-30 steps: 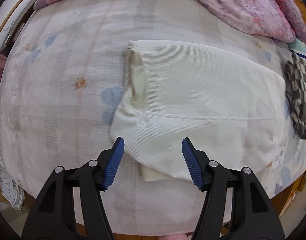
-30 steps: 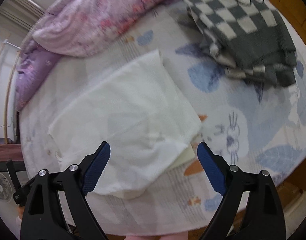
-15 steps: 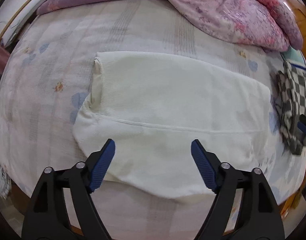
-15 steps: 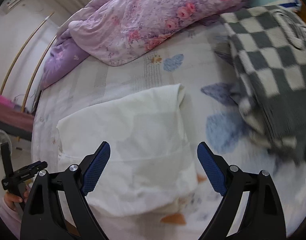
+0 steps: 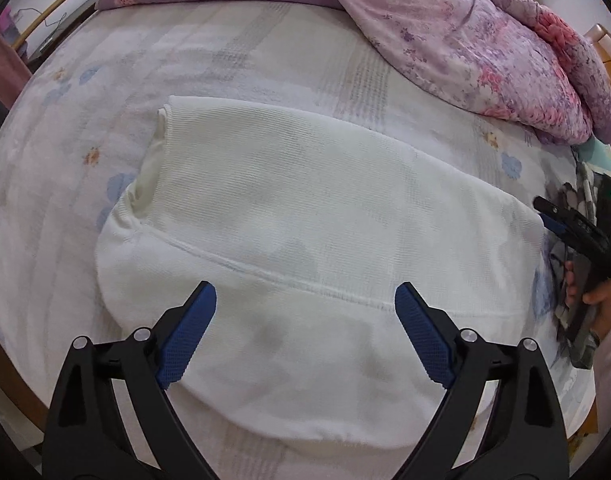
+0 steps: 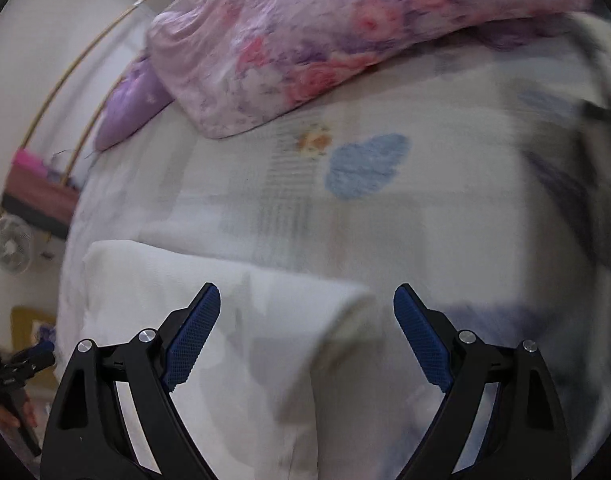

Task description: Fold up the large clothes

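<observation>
White garment [image 5: 305, 208]: ribbed matt knit. Quilt [image 5: 485, 40]: soft floral cloth. Bedsheet [image 5: 265, 60]: matt printed cotton.

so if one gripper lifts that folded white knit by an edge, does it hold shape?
Probably not. The white knit garment lies in soft rounded layers on the bed sheet, so it would likely droop and unfold. Its ribbed texture suggests decent grip for the pads, little slip.

A home bedroom: a bed [image 5: 265, 40] (patterned sheet) with a floral quilt [image 5: 485, 40].
</observation>
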Demonstrator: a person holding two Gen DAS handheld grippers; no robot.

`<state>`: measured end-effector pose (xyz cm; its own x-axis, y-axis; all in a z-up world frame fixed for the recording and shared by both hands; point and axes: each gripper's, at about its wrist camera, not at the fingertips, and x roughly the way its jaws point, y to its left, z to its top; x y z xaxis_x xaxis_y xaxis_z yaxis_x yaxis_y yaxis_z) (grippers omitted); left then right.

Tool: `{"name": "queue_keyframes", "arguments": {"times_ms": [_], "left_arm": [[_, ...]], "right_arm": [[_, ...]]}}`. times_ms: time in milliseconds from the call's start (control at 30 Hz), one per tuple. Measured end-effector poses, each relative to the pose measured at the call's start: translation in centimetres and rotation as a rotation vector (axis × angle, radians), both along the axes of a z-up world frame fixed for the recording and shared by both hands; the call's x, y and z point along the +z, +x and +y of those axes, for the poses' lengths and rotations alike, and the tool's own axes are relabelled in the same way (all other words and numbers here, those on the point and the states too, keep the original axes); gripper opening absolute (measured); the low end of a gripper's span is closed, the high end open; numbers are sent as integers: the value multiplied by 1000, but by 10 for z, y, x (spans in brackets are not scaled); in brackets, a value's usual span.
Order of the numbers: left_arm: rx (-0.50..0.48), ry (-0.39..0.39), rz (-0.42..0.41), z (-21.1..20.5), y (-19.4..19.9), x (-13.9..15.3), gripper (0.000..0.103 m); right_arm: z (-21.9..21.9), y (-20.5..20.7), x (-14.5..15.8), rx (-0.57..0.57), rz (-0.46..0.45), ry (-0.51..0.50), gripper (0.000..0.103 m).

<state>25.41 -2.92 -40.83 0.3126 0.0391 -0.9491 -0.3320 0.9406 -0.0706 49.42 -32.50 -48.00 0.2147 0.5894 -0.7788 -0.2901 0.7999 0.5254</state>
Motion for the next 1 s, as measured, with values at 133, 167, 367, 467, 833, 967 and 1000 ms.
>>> {"name": "queue_keyframes", "arguments": {"times_ms": [133, 167, 367, 467, 833, 967, 1000], "left_arm": [[-13, 22, 9, -2, 5, -7, 91], [-13, 23, 7, -1, 5, -7, 91], [30, -6, 36, 3, -6, -13, 91], [44, -33, 34, 2, -13, -12, 91], [-28, 29, 44, -9, 0, 2, 91], [-70, 58, 60, -11, 15, 2, 87], [-77, 33, 56, -10, 20, 1, 75]], "right_arm": [[7, 20, -39, 29, 102, 52, 87], [5, 20, -41, 32, 98, 80, 89], [-15, 1, -62, 56, 370, 376, 88], [-2, -28, -56, 157, 368, 332, 89], [-5, -105, -63, -99, 508, 282, 32], [0, -115, -43, -222, 492, 170, 23], [10, -116, -36, -231, 463, 103, 23]]}}
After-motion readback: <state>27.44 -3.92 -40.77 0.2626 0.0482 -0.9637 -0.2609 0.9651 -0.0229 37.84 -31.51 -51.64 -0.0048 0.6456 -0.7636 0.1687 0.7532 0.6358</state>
